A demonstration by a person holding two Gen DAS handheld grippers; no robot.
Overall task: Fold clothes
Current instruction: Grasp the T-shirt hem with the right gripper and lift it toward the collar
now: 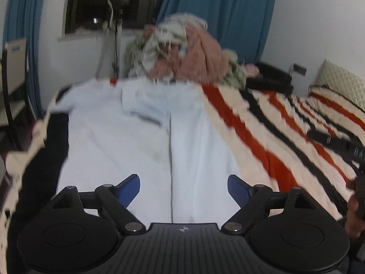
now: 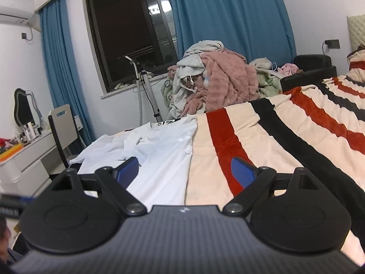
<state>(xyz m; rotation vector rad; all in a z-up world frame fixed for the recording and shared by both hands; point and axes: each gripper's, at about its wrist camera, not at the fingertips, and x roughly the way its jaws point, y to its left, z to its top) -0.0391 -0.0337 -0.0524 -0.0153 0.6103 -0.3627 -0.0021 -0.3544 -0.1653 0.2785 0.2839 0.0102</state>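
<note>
Blue curtains [image 2: 228, 11] and a dark window [image 2: 130, 29] backed the bed [image 2: 296, 137], which carried a striped blanket [image 1: 262, 137] in cream, red and black. On the blanket's left part lay the white T-shirt [image 1: 141, 141], spread flat with its neck toward 12 o'clock and one side panel folded inward, so that an edge ran down the middle of the garment.

The left tool [image 1: 183, 189] hovered over the shirt's near hem, fingers spread wide, nothing between them. The right tool [image 2: 184, 171] was likewise spread and empty, over the shirt's right edge where it met the blanket; in the left wrist view it showed as a dark bar at 3 o'clock.

Judgement: a side fold appeared complete and the next fold was not yet begun. To do it well, each tool should pinch a single layer group at matching points on the hem, lift evenly, and carry the cloth toward 12 o'clock without dragging the blanket beneath.

Containers: none was visible. Unfolded laundry sat loose in a heap [image 2: 212, 82] at 12 o'clock beyond the bed. A counter [image 2: 34, 150] at 9 o'clock carried small items, too small to identify.
</note>
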